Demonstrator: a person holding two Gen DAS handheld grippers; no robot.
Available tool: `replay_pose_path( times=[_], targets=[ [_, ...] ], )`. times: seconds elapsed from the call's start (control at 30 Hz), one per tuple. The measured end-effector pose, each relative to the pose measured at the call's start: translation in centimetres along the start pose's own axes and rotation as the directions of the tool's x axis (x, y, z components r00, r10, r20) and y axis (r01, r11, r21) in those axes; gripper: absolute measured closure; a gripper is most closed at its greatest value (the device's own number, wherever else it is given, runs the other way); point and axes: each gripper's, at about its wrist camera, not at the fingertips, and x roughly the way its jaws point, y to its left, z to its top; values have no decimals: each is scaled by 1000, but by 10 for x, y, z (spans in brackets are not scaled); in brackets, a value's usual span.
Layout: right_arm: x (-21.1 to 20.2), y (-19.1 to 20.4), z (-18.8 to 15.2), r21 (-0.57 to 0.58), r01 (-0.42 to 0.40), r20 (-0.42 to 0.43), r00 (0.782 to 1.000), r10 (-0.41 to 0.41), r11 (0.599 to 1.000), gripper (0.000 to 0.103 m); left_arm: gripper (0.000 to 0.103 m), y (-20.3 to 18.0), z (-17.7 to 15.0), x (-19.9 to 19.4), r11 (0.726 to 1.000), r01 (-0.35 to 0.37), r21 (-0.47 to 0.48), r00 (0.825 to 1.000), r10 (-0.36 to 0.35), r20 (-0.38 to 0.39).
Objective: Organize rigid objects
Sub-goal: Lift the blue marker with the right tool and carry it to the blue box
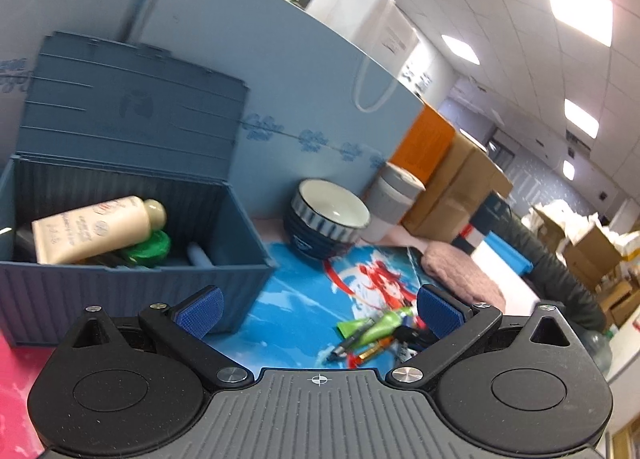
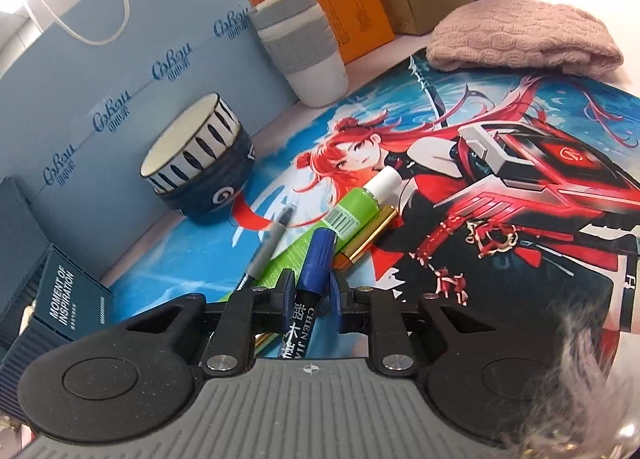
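The job looks partly done. The blue storage box (image 1: 132, 259) stands open at the left of the bench (image 1: 272, 225), its ribbed lid tipped back, and it already holds a cream squeeze bottle (image 1: 96, 229) lying on its side over a green round lid (image 1: 150, 245), with something pale blue beside them that I cannot make out. Left to sort is the little heap on the printed mat (image 2: 500, 163): a green tube (image 2: 320, 235) with a white cap, a gold cylinder (image 2: 372, 237) tucked under it, a grey pen (image 2: 268, 245) and the blue marker (image 2: 316, 259).

The right hand-held gripper (image 2: 310, 293) has its blue pads pinched on the blue marker, which points away toward the far side of the heap; whether it has been lifted off the pile I cannot tell. The left hand-held gripper (image 1: 318, 313) hangs released, jaws spread wide and empty, just near the box's front wall with the heap to its right.

The box is matte corrugated plastic, container-styled. The tube looks soft and glossy, the gold piece metallic and smooth, the marker hard plastic with printed lettering. Farther off, a glazed striped bowl (image 2: 200, 163) sits near the blue backboard, a white cup (image 2: 304, 43) with a grey ribbed sleeve stands beyond it, and a pink knitted cloth (image 2: 520, 37) lies at the far right.
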Motion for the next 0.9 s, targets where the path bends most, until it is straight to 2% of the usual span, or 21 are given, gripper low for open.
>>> replay_pose_path(
  times=[0.17,0.3,0.43,0.63,0.73,0.9],
  targets=[
    [-19,7,0,-19,-36,44,998,37,999,87,0,19,13,-20,997,-65,-51,994,69,84],
    [-39,16,-3,-31,-67,104,992,70,997,88,0,35,21,-40,986,-131,-99,975,147,167],
    [-58,32,-4,-63,-102,164,980,112,993,88,0,48,29,-50,975,-190,-117,956,211,204],
    [-79,69,0,-142,-160,233,954,190,977,89,0,64,38,-52,949,-305,-80,927,315,202],
    [-85,92,4,-170,-196,254,938,235,966,89,0,80,39,-54,943,-310,-120,925,328,190],
    [-90,137,10,-210,-282,284,899,334,936,89,0,102,37,-54,935,-307,-180,928,336,161]
  ],
)
